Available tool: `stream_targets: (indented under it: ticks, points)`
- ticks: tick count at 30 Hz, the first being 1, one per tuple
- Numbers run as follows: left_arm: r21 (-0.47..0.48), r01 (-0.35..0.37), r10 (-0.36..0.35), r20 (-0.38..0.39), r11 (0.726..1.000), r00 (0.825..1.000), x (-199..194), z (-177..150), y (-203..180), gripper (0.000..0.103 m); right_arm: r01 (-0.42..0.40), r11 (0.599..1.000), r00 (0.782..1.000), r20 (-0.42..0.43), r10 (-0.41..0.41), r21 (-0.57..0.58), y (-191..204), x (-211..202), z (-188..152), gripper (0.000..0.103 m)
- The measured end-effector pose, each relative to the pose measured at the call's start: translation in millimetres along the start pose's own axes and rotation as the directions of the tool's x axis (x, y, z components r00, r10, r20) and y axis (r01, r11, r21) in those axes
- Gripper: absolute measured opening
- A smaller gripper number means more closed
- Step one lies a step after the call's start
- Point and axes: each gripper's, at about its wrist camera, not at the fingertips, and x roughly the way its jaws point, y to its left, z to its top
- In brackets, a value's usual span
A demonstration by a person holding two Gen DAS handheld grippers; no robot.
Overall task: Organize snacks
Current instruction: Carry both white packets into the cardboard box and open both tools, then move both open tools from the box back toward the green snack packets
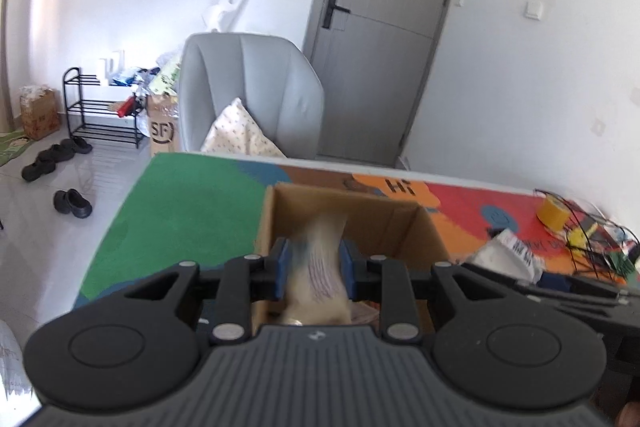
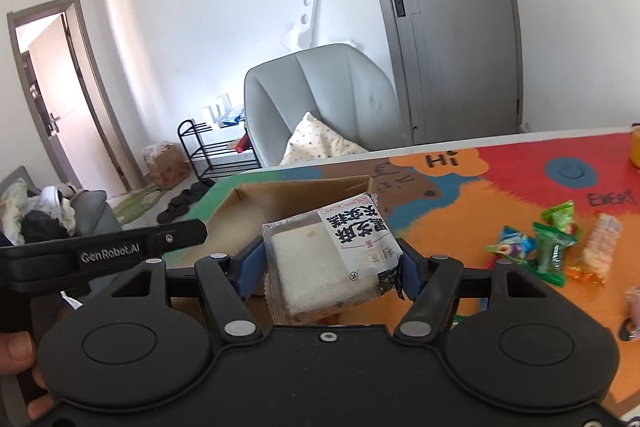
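An open cardboard box (image 1: 360,211) stands on the colourful table mat (image 1: 180,211). My left gripper (image 1: 315,263) hovers over the box with a pale snack packet (image 1: 320,267) between its blue pads. The packet is blurred and looks loose, while the jaws stand slightly apart. In the right wrist view my right gripper (image 2: 332,263) is shut on a square wrapped cake (image 2: 316,259) with a black-and-white label, at the near right side of the box (image 2: 296,195). The left gripper's black body (image 2: 108,251) juts in from the left.
Several loose wrapped snacks (image 2: 548,247) lie on the mat to the right. A yellow tape roll (image 1: 554,213) and a black wire basket (image 1: 596,243) sit at the far right. A grey armchair (image 1: 256,87) stands behind the table.
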Motion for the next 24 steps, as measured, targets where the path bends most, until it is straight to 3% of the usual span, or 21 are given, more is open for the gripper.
stream_targets:
  ticks: [5, 8, 11, 16, 24]
  points:
    - [-0.025, -0.007, 0.007, -0.002, 1.000, 1.000, -7.8, 2.9, 6.2, 0.041, -0.029, 0.999, 0.999, -0.015, 0.030, 0.038, -1.1, 7.6, 0.1, 0.066]
    - [-0.032, -0.014, 0.014, 0.007, 0.999, 1.000, -14.0, 0.0, 9.0, 0.054, -0.048, 0.997, 0.999, -0.014, 0.049, 0.068, -1.9, 10.6, 1.4, 0.067]
    - [-0.023, -0.017, 0.017, 0.004, 1.000, 1.000, -17.2, -2.4, 10.1, 0.061, -0.081, 0.990, 0.997, 0.006, 0.081, 0.113, -6.3, 8.6, 3.2, 0.081]
    - [-0.012, -0.019, 0.019, 0.030, 1.000, 0.999, -26.7, -10.0, 7.8, 0.086, -0.060, 0.987, 0.998, 0.029, 0.057, 0.146, -15.0, -5.7, -1.0, 0.083]
    - [0.009, -0.005, 0.005, 0.026, 1.000, 1.000, -34.9, -23.8, -1.5, 0.092, -0.021, 0.986, 0.998, 0.055, 0.012, 0.165, -27.1, -33.9, -14.3, 0.088]
